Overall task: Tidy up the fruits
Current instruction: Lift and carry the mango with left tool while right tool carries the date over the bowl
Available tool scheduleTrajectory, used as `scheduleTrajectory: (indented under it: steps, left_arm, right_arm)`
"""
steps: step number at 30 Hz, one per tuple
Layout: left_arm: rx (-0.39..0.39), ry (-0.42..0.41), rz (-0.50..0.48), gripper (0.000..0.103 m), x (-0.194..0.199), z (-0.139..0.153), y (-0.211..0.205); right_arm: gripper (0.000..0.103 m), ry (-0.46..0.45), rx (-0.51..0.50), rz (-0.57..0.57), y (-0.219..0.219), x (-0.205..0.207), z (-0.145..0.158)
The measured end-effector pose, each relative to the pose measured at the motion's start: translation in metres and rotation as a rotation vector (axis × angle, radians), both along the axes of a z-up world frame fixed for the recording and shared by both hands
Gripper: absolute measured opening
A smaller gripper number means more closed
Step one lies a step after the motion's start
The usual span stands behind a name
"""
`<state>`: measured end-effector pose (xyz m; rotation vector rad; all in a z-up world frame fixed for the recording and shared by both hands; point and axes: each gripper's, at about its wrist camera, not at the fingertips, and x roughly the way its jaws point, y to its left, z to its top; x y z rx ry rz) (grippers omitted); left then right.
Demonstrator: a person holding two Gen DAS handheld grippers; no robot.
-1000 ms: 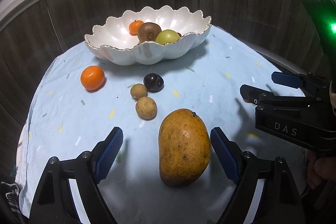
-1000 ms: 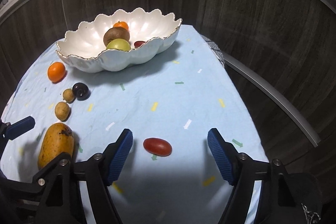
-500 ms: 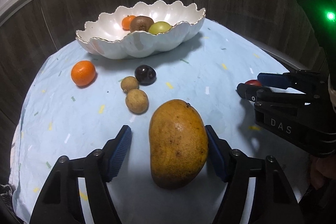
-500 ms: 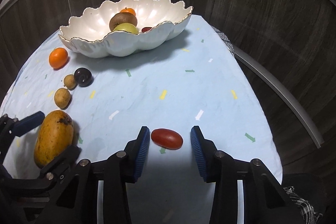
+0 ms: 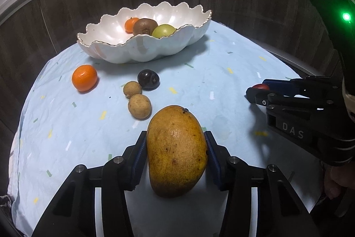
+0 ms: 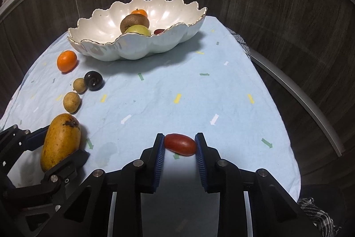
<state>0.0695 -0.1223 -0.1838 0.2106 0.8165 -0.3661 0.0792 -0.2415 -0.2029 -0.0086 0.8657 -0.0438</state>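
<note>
Both tongs have just closed on fruit.
The left gripper [image 5: 176,148] pinches the speckled yellow mango [image 5: 176,150]; the right gripper [image 6: 180,146] pinches the small red oval fruit [image 6: 180,144].

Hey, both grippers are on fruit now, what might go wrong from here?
The left gripper has just closed on the mango, gripping only its middle; being big and rounded, it may tip or slip when lifted. The right gripper has just closed end-to-end on the small red fruit, which may squirt out or bruise.
</note>
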Motion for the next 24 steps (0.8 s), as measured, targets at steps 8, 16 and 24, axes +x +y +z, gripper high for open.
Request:
scheduleTrajectory:
  steps: [8,16,24]
  left_arm:
    - [0.000,-0.001,0.029,0.048,0.003,0.002,0.006]
    - [0.000,-0.027,0.049,0.047,0.001,0.010,0.012]
    - [0.001,-0.044,0.062,0.047,0.002,0.016,0.015]
  right_arm:
    - [0.029,-0.020,0.001,0.007,0.001,-0.002,0.004]
    - [0.029,-0.043,0.003,0.014,0.004,-0.005,0.009]
    - [0.029,-0.071,-0.001,0.021,0.008,-0.005,0.016]
